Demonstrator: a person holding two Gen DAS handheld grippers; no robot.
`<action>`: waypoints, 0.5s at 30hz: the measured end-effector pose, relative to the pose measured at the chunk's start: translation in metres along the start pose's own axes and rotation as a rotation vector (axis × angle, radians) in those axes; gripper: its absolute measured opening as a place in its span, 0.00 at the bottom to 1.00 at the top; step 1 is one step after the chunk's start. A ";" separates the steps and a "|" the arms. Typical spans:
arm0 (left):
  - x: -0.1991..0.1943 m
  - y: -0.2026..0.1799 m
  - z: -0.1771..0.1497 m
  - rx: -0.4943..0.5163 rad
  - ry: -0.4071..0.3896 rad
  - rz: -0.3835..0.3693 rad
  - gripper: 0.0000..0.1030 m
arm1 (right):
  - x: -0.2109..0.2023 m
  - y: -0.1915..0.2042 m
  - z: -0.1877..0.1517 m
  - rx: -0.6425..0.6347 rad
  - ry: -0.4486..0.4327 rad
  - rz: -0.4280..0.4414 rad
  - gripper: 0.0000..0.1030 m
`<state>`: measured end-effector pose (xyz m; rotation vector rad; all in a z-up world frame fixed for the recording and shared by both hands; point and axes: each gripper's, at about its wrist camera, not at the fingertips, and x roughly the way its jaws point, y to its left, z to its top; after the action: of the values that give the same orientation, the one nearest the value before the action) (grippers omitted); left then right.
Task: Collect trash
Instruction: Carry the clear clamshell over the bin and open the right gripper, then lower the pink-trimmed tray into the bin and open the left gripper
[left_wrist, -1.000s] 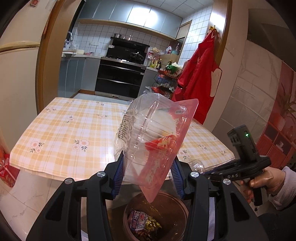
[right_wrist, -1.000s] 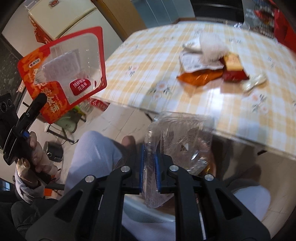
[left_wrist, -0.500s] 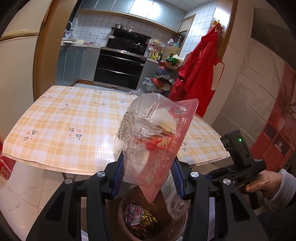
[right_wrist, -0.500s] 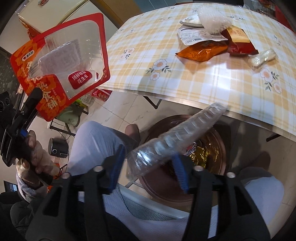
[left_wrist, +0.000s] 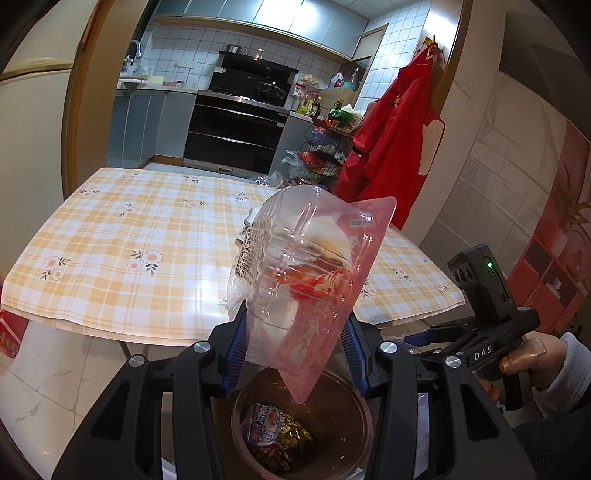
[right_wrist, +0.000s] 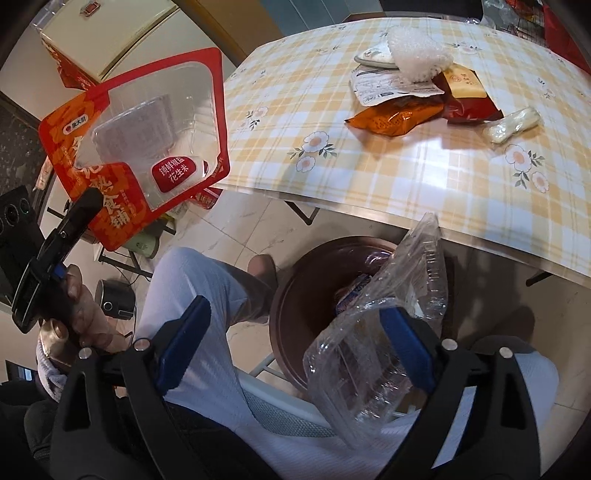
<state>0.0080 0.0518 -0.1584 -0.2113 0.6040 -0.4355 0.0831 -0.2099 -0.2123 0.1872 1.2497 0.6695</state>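
Risk: right gripper (right_wrist: 295, 343) jaws have just been opening wide, clear clamshell (right_wrist: 384, 332) leaning on one pad, half over the brown bin (right_wrist: 295, 295) rim, so it may tip outside; left gripper (left_wrist: 291, 354) clamps the red-edged snack pack (left_wrist: 306, 280) above the bin

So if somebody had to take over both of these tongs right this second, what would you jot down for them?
Left tongs: shut on the red snack pouch with the clear tray, held above the brown bin.
Right tongs: open, jaws have just been opening; the crumpled clear plastic container is loose between them, tipping over the bin's rim.
Done: some wrappers already lie in the bin.
Left: let the clear container fall in, drop the pouch, then fetch the pile on the checked table: orange packet, dark red packet, white wad, small white roll.
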 end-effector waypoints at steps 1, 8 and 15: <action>0.000 0.000 0.000 -0.003 0.000 -0.002 0.44 | 0.001 0.000 0.000 0.002 0.005 0.004 0.89; 0.000 0.000 0.000 -0.005 -0.002 -0.002 0.44 | 0.029 -0.003 -0.010 0.047 0.111 0.035 0.91; -0.001 -0.001 -0.001 -0.015 -0.013 -0.002 0.44 | 0.063 -0.026 -0.026 0.225 0.266 0.083 0.91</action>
<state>0.0062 0.0516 -0.1587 -0.2291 0.5940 -0.4313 0.0786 -0.2014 -0.2845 0.3463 1.5809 0.6378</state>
